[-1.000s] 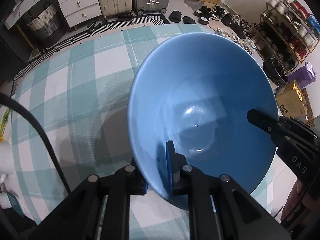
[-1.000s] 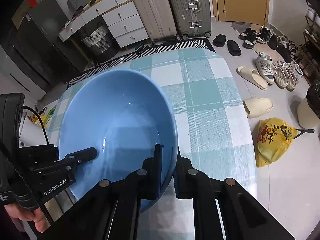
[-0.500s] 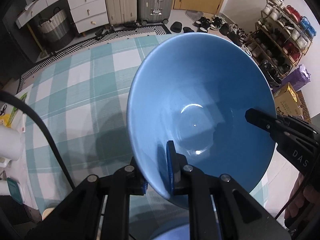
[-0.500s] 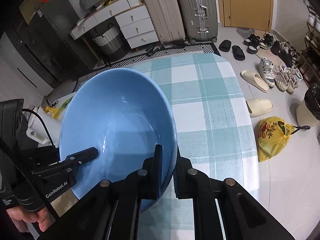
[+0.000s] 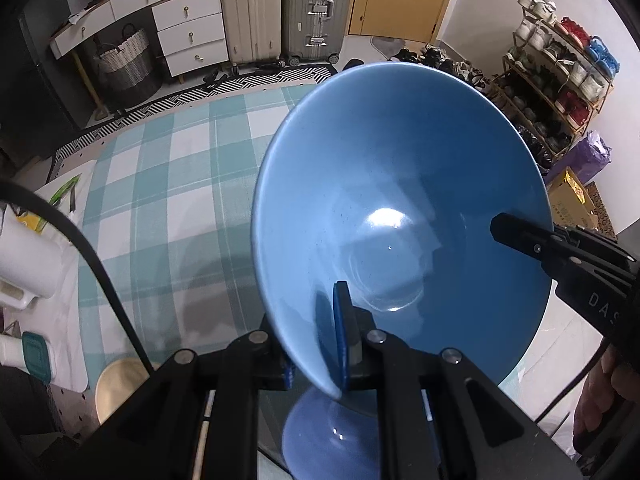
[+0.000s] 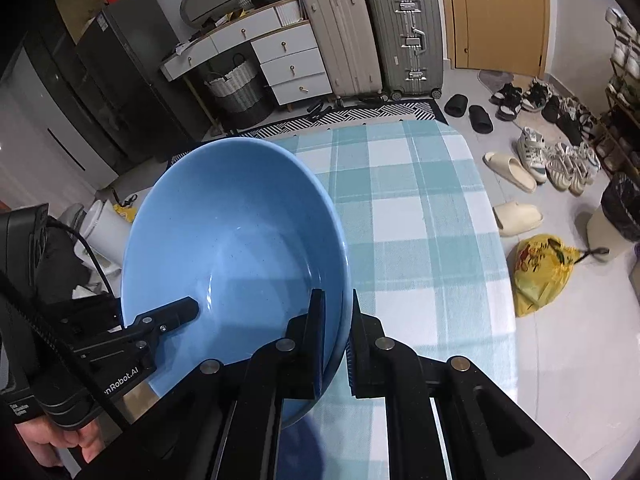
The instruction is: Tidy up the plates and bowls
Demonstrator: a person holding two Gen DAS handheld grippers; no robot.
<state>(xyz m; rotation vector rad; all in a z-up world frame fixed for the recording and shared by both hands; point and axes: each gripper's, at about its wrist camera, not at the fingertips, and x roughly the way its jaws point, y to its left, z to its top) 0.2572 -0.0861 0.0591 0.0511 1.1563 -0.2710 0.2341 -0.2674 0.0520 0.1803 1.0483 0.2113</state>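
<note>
because the large blue bowl [image 5: 400, 216] is carried clear of the table's checked cloth [image 5: 168, 184], clamped only at two points of its rim, a slip is the main risk. the left gripper [image 5: 316, 364] is seen closed on the near rim, one pad inside and one outside; the right gripper [image 6: 334, 344] is closed on the opposite rim in the same way. since the glaze looks smooth and the bowl is tilted, it is judged that any uneven pull between the two hands could twist the rim out of a pad, and the bowl could drop onto the cloth or onto the second blue dish [image 5: 332, 436] lying just below it at the table's near edge.

the lower dish and a cream plate [image 5: 120, 384] near the table's left corner are shown clearly only in the left wrist view. the table's right edge, the yellow bag [image 6: 540, 272] on the floor beyond it and the person's hand [image 6: 52, 444] on the left gripper's handle are shown only in the right wrist view.
</note>
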